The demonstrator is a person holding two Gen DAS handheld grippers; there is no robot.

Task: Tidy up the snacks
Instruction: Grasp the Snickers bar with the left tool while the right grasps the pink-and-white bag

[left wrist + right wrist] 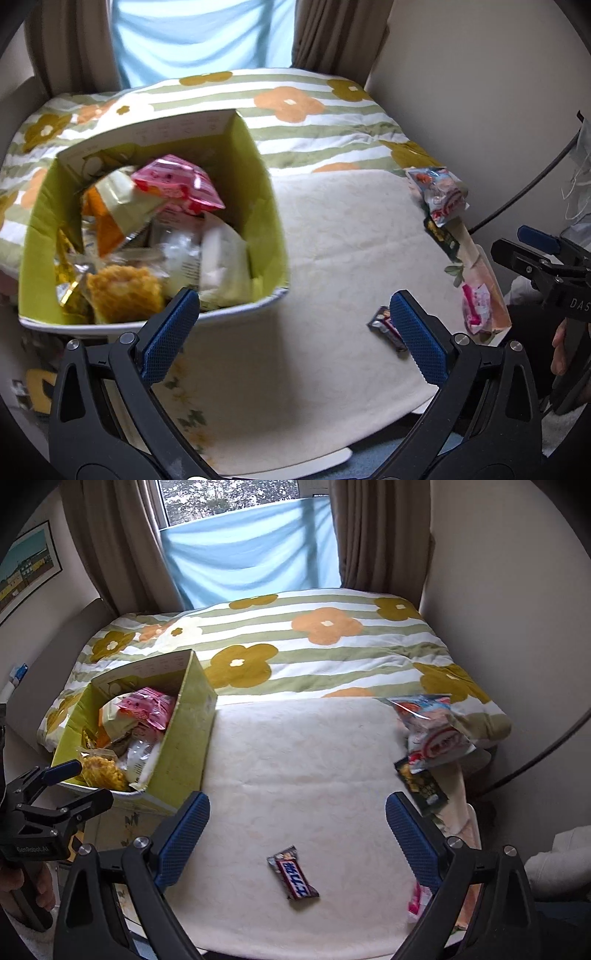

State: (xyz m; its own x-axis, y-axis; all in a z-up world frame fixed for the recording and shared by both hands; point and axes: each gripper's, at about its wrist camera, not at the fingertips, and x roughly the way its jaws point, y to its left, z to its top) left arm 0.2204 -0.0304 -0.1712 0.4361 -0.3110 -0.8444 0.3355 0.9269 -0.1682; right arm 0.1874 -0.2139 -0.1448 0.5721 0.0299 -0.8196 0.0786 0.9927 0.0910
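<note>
One cream blanket (314,775) spread near, one green box (266,206) crammed with snacks at left, four loose packets (430,731) at right, one chocolate bar (293,873) near, two grippers, left gripper (295,332) and right gripper (297,834), both spread wide, empty.

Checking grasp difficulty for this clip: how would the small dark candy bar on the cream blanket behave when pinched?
The candy bar looks small and flat, so probably light and stiff enough to hold shape. Its glossy wrapper may slip. The soft blanket could give under the right tool, which hangs open above it.
</note>
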